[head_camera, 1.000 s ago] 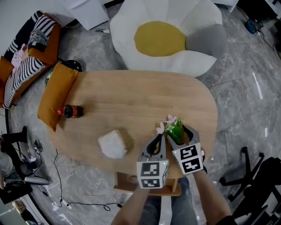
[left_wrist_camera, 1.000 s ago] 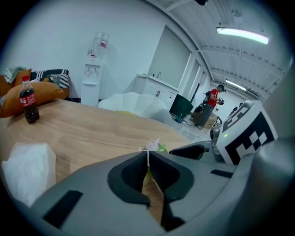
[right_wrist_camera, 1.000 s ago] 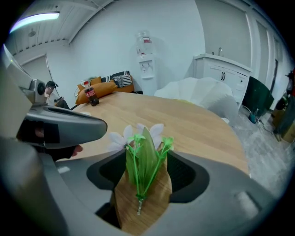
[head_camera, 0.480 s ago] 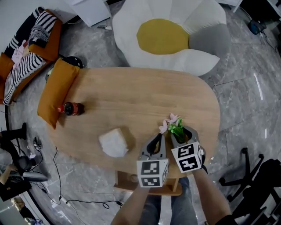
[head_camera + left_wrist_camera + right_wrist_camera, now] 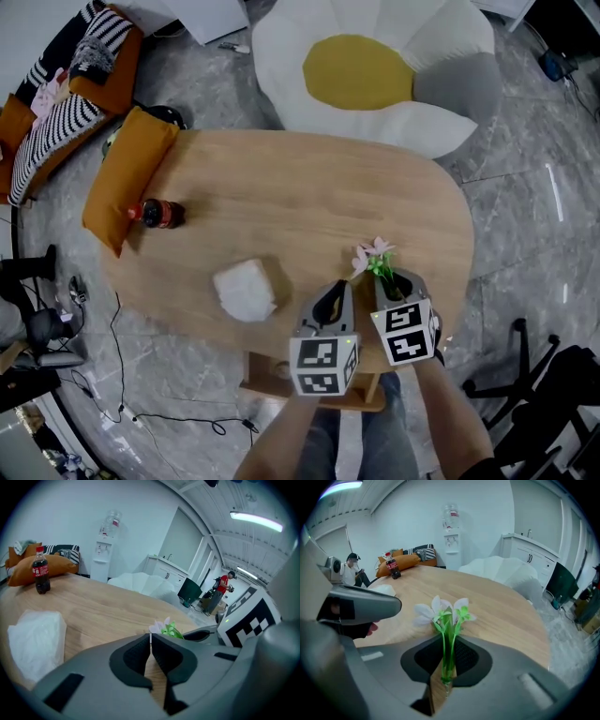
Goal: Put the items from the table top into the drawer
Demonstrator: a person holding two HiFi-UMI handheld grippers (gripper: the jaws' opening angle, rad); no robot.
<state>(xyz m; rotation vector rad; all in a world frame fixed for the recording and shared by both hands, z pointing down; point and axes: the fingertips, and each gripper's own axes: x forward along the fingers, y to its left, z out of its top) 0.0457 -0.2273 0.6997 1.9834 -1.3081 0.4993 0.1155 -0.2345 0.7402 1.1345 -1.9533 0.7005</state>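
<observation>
An artificial flower [image 5: 375, 255] with pale pink blossoms and green stems [image 5: 447, 616] stands at the near right of the oval wooden table [image 5: 281, 192]. My right gripper [image 5: 394, 279] is closing on it; in the right gripper view its jaws [image 5: 449, 641] pinch the stems. Just to its left, my left gripper [image 5: 336, 292] is shut with nothing in it [image 5: 151, 641]. A small cola bottle [image 5: 159, 214] [image 5: 41, 576] stands at the table's left end. A crumpled white bag [image 5: 244, 291] [image 5: 35, 637] lies at the near left.
A wooden drawer [image 5: 272, 377] shows under the table's near edge, below the grippers. An orange cushion [image 5: 127, 183] overlaps the table's left end. A big daisy-shaped beanbag [image 5: 375, 75] sits beyond the far edge. Cables lie on the floor at the left.
The right gripper's jaws have gone from wide open around the flower to closed on its stems. Both grippers have stayed where they were.
</observation>
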